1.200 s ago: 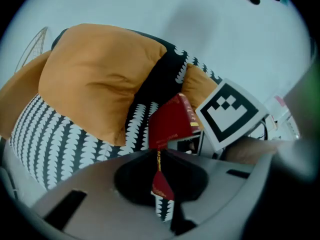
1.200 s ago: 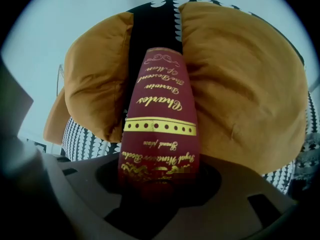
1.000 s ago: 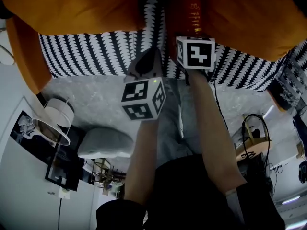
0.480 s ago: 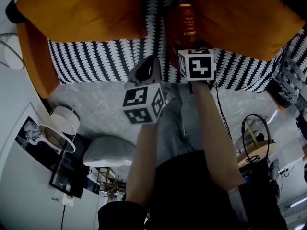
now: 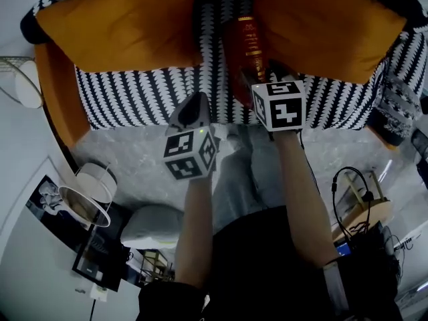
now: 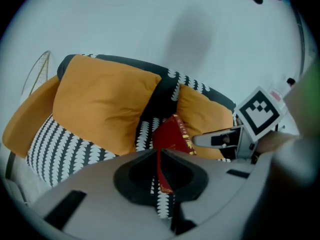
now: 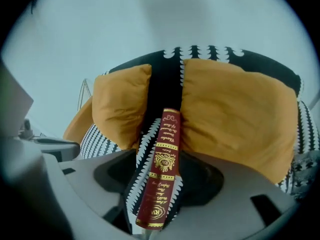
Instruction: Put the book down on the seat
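Book (image 7: 165, 149) tilted slightly leftward; more spine visible above right claw (image 7: 159, 184).

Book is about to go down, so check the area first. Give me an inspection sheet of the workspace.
surface: black-and-white patterned seat; left orange cushion and right orange cushion against its back.
job's things: red book, gold-lettered spine up, over the gap between the cushions; contact with the seat cannot be told.
clutter: nothing seen.
grippers: right gripper shut on the book; left gripper jaws together, holding nothing.
cables: black cable looped at right, off the seat.
surroundings: grey floor, white-shaded lamp, grey pouf.
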Tool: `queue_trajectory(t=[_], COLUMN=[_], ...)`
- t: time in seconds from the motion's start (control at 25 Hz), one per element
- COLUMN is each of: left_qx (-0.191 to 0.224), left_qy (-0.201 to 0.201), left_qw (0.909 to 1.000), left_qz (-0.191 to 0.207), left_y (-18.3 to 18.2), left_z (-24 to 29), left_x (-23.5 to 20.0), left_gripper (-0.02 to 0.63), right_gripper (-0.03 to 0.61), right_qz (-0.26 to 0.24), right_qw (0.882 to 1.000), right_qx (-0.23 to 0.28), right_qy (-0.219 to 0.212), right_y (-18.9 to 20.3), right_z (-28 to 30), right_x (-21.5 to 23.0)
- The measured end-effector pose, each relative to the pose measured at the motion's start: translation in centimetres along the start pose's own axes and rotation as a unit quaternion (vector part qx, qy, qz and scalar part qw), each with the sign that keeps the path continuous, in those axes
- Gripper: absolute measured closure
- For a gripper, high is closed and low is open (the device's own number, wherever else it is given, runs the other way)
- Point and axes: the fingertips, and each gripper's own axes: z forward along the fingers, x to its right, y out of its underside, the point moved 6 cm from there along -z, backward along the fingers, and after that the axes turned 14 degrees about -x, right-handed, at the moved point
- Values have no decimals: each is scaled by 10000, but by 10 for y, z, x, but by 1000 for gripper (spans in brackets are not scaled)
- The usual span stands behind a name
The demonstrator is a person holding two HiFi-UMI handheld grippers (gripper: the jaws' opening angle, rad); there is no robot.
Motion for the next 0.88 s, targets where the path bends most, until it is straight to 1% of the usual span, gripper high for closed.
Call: queue_trajectory(t=[0.08,0.2,0.32,0.48,0.64,0.88], left_qx=[90,231,401,631,967,1424], left_qy=[-53,-80,-72,-18,-1,1], left_qw=[9999,9997,9991,9978,9950,9895], left_qz=[7,45,85,177,233,259], left_y=[-1,-3,-7,-15,-31,-61], left_z=[-7,-18,-33,-57,-79,-114], left_x=[-2,6,13,27,36,45], left_gripper=[584,584,584,584,584,584], right_gripper=[338,368,417,457,516,541], right_qz=[-56,-103,-197,-269,-534,-891], right_qw=[9999,9995,9987,9972,9938,9855], right_qx=[161,305,470,700,974,1443], right_qy=[29,38,17,-10,23,16], right_y=[-2,0,-1,-4,-16,-41], right_z=[-11,-30,-48,-79,-108,-153], right_x=[1,3,-2,-6,-11,-25])
